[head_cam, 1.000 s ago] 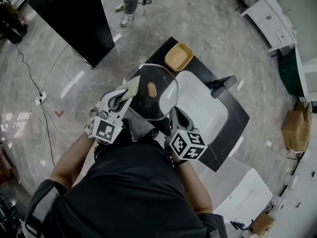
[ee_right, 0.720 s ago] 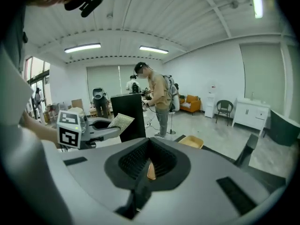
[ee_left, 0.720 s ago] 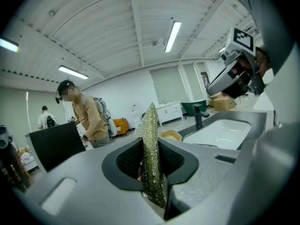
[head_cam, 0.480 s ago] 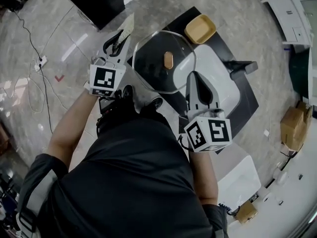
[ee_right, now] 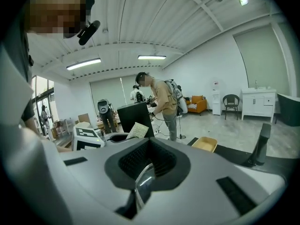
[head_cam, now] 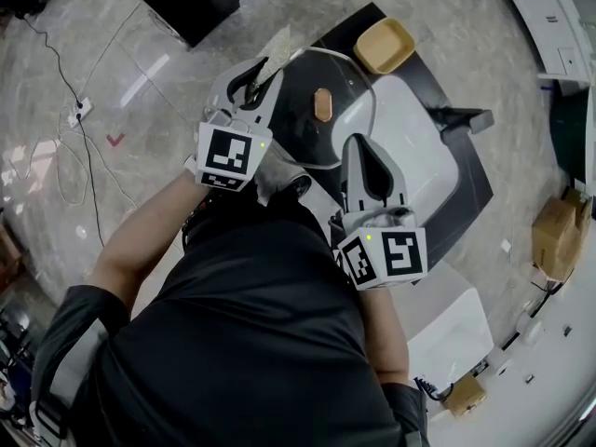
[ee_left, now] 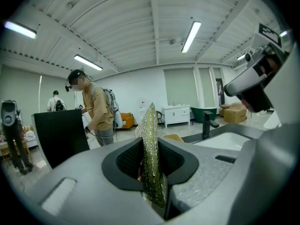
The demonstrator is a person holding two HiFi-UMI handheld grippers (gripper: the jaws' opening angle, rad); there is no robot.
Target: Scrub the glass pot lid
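The left gripper (head_cam: pixel 260 78) has its jaws squeezed shut on a sparkly green-gold scrub pad (ee_left: pixel 151 142). The pad stands up thin between the two jaws and its tip sticks out past them. From the head view, the pad's tip is just by the far left edge of the glass pot lid (head_cam: pixel 307 142). I cannot tell if it touches the lid.

The right gripper (head_cam: pixel 359 154) has its jaws nearly closed, pinching the thin shiny rim of the lid on the near side. In the right gripper view the curved glass edge sits right between the dark pads.

The lid is round and see-through, with a brown knob (head_cam: pixel 323 103) in the middle. It is above the black worktop (head_cam: pixel 466 194) and partly over the white sink (head_cam: pixel 421 152). A black tap (head_cam: pixel 463 118) stands by the sink. A yellow dish (head_cam: pixel 385 45) lies on the worktop just past the lid.
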